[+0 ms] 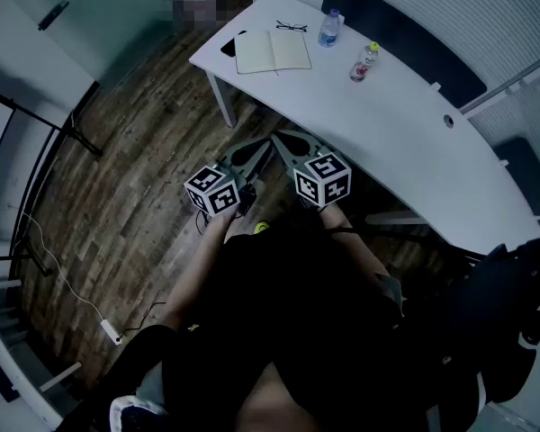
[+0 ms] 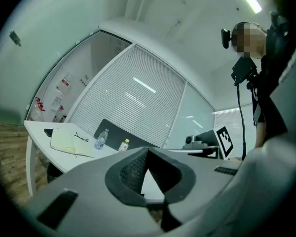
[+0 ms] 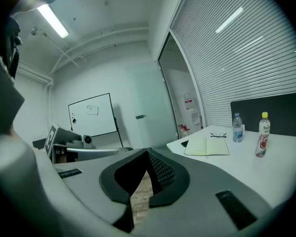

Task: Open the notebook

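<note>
Notebook lay open on the white desk; left gripper and right gripper, jaws closed, held nothing.

cream notebook pages, white desk
brown wood-grain floor, yellow-capped bottle, blue-labelled bottle, black phone, black-framed glasses

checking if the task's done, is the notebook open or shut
Open: the notebook lies flat on the desk, two pale pages spread either side of its spine.
</note>
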`<state>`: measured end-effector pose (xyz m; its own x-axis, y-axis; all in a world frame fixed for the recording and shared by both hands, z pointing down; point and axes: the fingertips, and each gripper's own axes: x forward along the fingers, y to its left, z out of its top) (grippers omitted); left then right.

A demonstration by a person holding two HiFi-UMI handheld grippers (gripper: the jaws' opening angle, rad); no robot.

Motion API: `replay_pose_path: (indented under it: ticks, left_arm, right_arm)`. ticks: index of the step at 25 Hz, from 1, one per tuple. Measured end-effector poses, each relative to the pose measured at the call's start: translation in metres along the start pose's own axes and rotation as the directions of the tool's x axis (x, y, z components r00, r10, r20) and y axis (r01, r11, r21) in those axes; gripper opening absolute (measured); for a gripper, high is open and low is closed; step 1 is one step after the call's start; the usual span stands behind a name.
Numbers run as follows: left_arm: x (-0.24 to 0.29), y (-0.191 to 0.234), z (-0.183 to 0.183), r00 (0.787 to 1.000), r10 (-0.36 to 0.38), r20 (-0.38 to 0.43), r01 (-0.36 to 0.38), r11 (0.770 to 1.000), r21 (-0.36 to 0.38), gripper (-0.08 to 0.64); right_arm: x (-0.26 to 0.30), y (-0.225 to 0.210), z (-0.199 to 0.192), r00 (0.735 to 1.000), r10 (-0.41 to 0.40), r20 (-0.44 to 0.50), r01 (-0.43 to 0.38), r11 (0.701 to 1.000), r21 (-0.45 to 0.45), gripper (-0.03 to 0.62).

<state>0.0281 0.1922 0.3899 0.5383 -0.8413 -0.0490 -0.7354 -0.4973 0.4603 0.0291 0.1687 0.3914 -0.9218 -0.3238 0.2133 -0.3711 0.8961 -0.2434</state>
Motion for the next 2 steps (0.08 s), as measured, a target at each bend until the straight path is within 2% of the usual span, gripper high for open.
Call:
replay_pose_path:
  ticks: [2]
  left_arm:
    - [-0.0009,0.0008,0.0013,1.000,0.001,0.004,-0.001,1.000,-0.003,0.014]
  right_arm:
    - [0.0014,0.0010,0.0004,1.000,0.002,-0.002,-0.002,1.000,-0.001,0.020]
